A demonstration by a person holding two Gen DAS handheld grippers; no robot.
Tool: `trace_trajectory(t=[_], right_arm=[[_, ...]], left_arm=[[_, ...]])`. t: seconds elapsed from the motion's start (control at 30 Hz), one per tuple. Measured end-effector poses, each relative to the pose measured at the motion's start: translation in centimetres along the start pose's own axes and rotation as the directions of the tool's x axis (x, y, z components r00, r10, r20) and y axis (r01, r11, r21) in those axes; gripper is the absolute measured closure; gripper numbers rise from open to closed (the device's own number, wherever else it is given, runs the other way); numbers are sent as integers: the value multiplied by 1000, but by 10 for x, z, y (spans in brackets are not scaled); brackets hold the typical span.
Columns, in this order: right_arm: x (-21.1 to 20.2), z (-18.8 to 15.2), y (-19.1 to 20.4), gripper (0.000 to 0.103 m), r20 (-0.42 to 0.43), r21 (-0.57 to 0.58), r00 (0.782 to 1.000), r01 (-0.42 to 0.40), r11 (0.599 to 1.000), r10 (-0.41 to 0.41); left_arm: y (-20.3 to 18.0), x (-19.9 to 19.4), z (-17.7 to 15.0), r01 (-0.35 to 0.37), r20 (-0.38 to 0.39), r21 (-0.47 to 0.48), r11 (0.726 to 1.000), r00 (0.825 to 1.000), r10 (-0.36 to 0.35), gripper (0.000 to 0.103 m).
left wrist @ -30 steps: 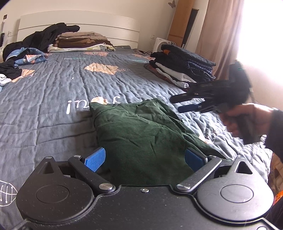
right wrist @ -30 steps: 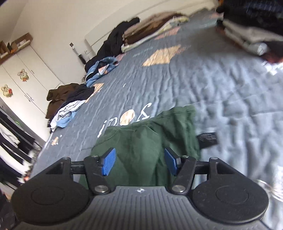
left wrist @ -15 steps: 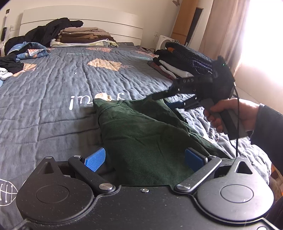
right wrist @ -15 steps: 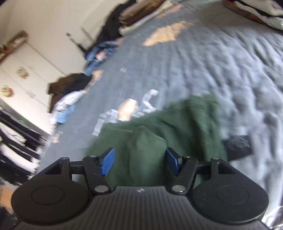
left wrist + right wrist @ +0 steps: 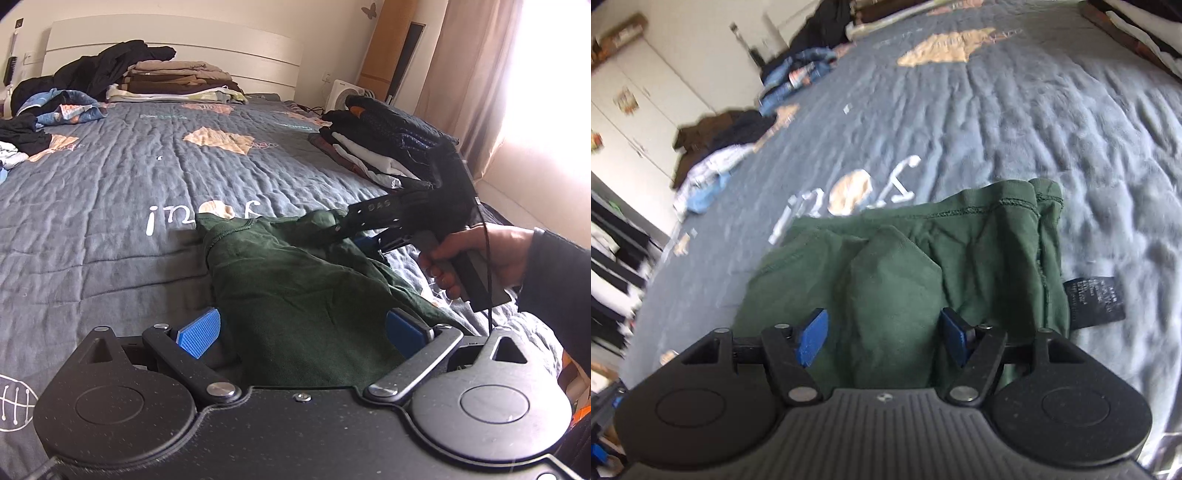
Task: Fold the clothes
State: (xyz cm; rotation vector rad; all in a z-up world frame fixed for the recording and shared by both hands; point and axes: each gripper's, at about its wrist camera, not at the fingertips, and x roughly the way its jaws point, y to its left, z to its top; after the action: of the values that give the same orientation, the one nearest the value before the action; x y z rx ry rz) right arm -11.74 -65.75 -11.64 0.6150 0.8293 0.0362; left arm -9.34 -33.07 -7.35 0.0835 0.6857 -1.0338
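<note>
A dark green garment (image 5: 295,288) lies crumpled on the grey quilt (image 5: 110,184), its black label (image 5: 1095,301) sticking out at the right. My left gripper (image 5: 303,330) stands open at the garment's near edge, blue pads wide apart with cloth lying between them. My right gripper (image 5: 884,338) is low over the garment's far right part, and its jaws are closing around a raised fold (image 5: 894,280) of green cloth; the pads do not press it. In the left wrist view the right gripper (image 5: 347,236), held by a hand (image 5: 480,258), has its tips at the cloth.
A folded stack of dark and white clothes (image 5: 384,147) sits at the bed's right side. Another folded stack (image 5: 177,81) lies by the headboard beside loose dark and blue clothes (image 5: 55,107). More unfolded clothes (image 5: 713,162) lie at the bed's left edge.
The right gripper came in from the right and sank onto the garment's far part, with a fold rising between its pads. The left gripper stayed put.
</note>
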Motion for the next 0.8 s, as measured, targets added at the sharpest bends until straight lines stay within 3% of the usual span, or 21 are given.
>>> trace_trajectory(t=[0.03,0.07,0.23,0.3,0.37,0.5,0.57,0.63,0.67,0.8], right_arm=[[-3,-1,0,58,18,10,1000,-10,1000,10],[-7,0,0,86,31,14,999,-16,1000,15],[-36,7,13,88,141,13,988,-59,998,57],[-51,12,23,88,193,-22,980,-37,999,40],[-66,17,33,88,245,-59,969,-8,998,23],[-69,22,53,87,329,-200,940,165,966,-92],[-59,22,53,84,295,-232,953,137,963,-64],[-41,21,49,71,164,-244,986,81,966,-41],[-32,19,48,59,105,-234,993,68,970,-44],[-23,11,40,48,95,-246,989,135,960,-115]], left_arm=[[1,1,0,-2,-2,-2,1000,1000,2,6],[1,0,0,-3,-2,-2,1000,1000,3,6],[2,-1,1,-3,5,-1,1000,1000,3,6],[2,-1,1,-3,5,-1,1000,1000,3,6],[2,-1,1,-2,5,1,1000,1000,2,6],[1,-1,0,-2,6,5,1000,1000,2,6],[1,-2,0,-2,6,5,1000,1000,2,6],[2,-1,0,-3,4,3,1000,1000,3,6],[2,-1,0,-3,4,1,1000,1000,3,6],[4,-1,1,-5,3,-2,1000,1000,5,6]])
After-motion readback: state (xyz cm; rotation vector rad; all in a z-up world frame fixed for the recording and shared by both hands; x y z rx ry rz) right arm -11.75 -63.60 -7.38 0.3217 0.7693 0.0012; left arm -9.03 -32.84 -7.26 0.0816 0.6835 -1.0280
